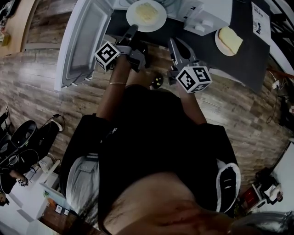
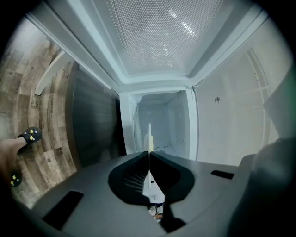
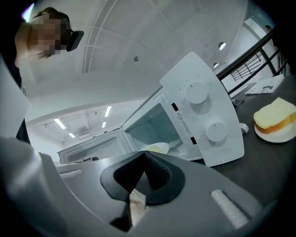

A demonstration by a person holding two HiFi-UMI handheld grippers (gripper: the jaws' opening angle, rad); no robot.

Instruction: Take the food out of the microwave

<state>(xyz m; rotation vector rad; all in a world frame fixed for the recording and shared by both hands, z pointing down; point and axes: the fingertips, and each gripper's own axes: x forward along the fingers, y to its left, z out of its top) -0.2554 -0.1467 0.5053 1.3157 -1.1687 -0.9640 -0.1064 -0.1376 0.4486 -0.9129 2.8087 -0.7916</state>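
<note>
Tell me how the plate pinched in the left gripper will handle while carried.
The plate looks rigid, so it should not flex. The left gripper pinches only its rim, so it may pivot downward. The food lies loose and would likely slide if tilted.

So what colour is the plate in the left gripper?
The plate is white, clearest in the head view.

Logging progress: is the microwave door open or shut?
Open: the microwave door stands swung wide, baring the cavity.
</note>
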